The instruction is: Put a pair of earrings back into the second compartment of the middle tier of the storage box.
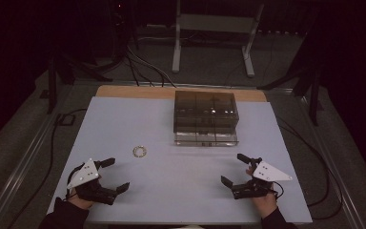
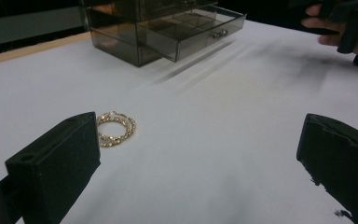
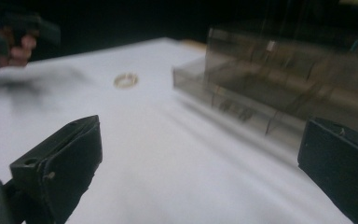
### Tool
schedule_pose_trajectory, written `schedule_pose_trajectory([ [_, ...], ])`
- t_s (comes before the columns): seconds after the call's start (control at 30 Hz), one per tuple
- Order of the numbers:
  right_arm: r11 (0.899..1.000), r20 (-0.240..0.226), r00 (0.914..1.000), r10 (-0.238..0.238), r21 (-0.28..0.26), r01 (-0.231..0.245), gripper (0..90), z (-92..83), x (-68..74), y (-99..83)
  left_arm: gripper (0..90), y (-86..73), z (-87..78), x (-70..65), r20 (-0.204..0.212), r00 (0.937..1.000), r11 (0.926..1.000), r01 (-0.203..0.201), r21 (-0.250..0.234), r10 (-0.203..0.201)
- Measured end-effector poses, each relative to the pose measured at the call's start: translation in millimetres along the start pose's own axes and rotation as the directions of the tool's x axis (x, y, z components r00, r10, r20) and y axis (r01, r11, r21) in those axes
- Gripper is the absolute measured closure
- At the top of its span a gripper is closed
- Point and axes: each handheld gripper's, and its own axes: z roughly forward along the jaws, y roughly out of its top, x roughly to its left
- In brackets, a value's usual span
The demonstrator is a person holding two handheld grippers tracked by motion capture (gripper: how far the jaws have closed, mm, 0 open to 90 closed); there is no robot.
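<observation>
A: Earrings first: how many, and where from the box?

B: Two gold twisted hoops, lying together on the white table, on its near side and well apart from it. The left gripper view shows they are a pair; from above they read as one small ring.

A: And the grippers?

B: Two, nearest of all. The left gripper has its jaws wide apart with nothing between them; the hoops lie between it and the box. The right gripper is also spread and empty, nearer the box's front.

A: The box itself?

B: One smoky clear drawer box, farthest off. Its bottom drawer is pulled out. The right gripper view shows dividers inside, but it is blurred; I cannot tell whether anything lies in the compartments.
</observation>
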Motion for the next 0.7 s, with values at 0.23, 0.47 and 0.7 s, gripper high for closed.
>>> schedule_pose_trajectory([
  [0.23, 0.995, -0.057, 0.9966, 0.059, 0.088, -0.054, 0.0, 6.3, -2.2, 0.1, 0.3, 0.4, 1.7, -1.0, 0.004, 1.0000, 0.9999, -0.005, 0.016, 0.005],
  [0.47, 0.996, -0.034, 0.9987, 0.038, 0.078, -0.036, 0.0, 7.7, -0.9, 0.8, 0.3, 0.7, 4.7, -1.7, -0.006, 0.9999, 0.9984, -0.010, 0.056, 0.010],
  [0.7, 0.998, -0.044, 0.9984, 0.034, 0.050, -0.032, 0.0, 8.5, 1.0, 4.7, 0.3, 9.6, 4.5, -2.8, 0.024, 0.9997, 0.9976, 0.000, 0.069, -0.002],
])
